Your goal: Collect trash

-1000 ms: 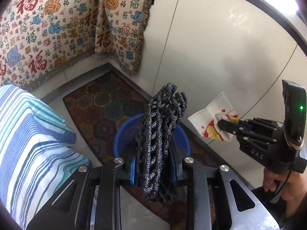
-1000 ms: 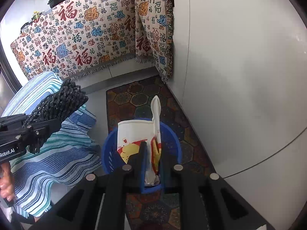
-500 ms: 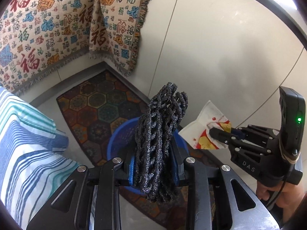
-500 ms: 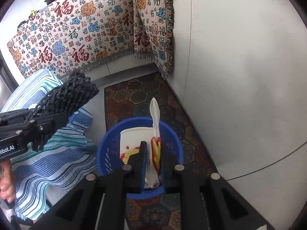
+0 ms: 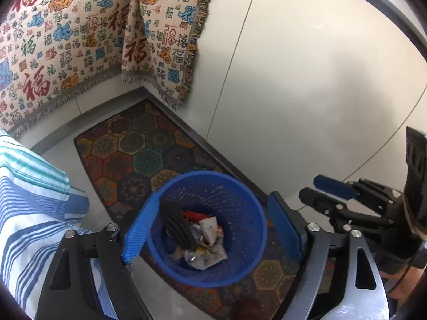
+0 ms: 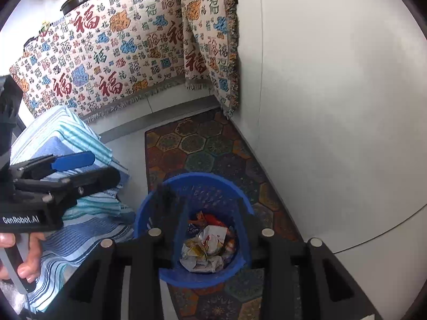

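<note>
We hold both grippers over the blue basket; left gripper fingers opening wide, right gripper fingers opening, narrower, nothing between either. Black mesh and crumpled wrappers lie inside. Best keep over the rim until all settles.

Blue basket mouth open above; wall close beside, striped bedding seemingly opposite.
</note>
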Demonstrator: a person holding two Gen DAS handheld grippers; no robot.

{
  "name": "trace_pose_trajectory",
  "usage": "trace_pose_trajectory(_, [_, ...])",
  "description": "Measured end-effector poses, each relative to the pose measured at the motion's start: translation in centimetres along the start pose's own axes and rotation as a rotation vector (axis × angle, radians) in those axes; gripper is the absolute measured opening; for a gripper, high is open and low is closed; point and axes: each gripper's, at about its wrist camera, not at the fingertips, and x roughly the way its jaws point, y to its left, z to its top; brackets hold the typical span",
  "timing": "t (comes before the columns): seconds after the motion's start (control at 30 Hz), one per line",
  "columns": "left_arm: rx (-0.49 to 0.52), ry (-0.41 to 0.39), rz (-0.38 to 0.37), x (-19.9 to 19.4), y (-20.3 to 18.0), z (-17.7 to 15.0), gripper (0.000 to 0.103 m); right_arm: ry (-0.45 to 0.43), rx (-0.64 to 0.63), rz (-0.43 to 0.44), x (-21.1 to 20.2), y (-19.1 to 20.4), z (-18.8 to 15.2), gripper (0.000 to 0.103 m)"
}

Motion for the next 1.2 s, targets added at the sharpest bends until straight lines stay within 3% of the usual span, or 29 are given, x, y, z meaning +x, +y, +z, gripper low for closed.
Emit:
trace_pose_trajectory(0.2, [-0.007, -0.019, 0.005, -1.2, -0.4, -0.2, 0.092, -0.060, 0.031, -0.028, -2.1, -0.4, 0.6, 0.055])
trace_pose_trajectory(0.27, [-0.029, -0.053, 0.019, -2.7, -0.4, -0.6, 0.092, -0.075, 0.045, -0.042, -2.9, -0.7, 0.8, 0.067])
trace_pose_trajectory(0.33, [-0.041, -0.076, 0.020, -4.9, -0.6, -1.2, 0.101, -0.083, 0.070, -0.055, -4.3, -1.0, 0.4, 0.078])
trace_pose_trajectory(0.4, [-0.011, -0.063, 0.030, -6.7, -1.3, -1.8, 0.103, -0.074, 0.105, -0.074, -5.9, -1.2, -0.6, 0.085])
trace_pose_trajectory(0.53, [0.010, -0.059, 0.154, -11.1, -2.5, -4.2, 0.103, -0.024, 0.172, -0.093, -9.5, -0.5, -2.8, 0.092])
trace_pose_trajectory(0.6, [0.032, -0.076, 0.200, -13.4, -3.2, -5.8, 0.103, -0.021, 0.173, -0.114, -11.6, 0.5, -4.4, 0.103])
trace_pose_trajectory(0.87, [0.112, -0.065, 0.365, -18.6, -6.5, -10.3, 0.103, -0.016, 0.102, -0.161, -18.8, 6.3, -9.3, 0.103])
trace_pose_trajectory(0.97, [0.044, 0.001, 0.270, -19.0, -5.6, -10.7, 0.103, -0.041, 0.112, -0.191, -20.7, 7.1, -10.0, 0.103])
trace_pose_trajectory(1.03, [0.006, -0.023, 0.211, -19.6, -5.1, -10.8, 0.103, -0.053, 0.109, -0.189, -21.7, 7.7, -10.2, 0.103])
trace_pose_trajectory(1.2, [0.018, -0.036, 0.272, -20.2, -5.4, -10.5, 0.103, -0.086, 0.100, -0.194, -23.4, 8.6, -10.2, 0.103])
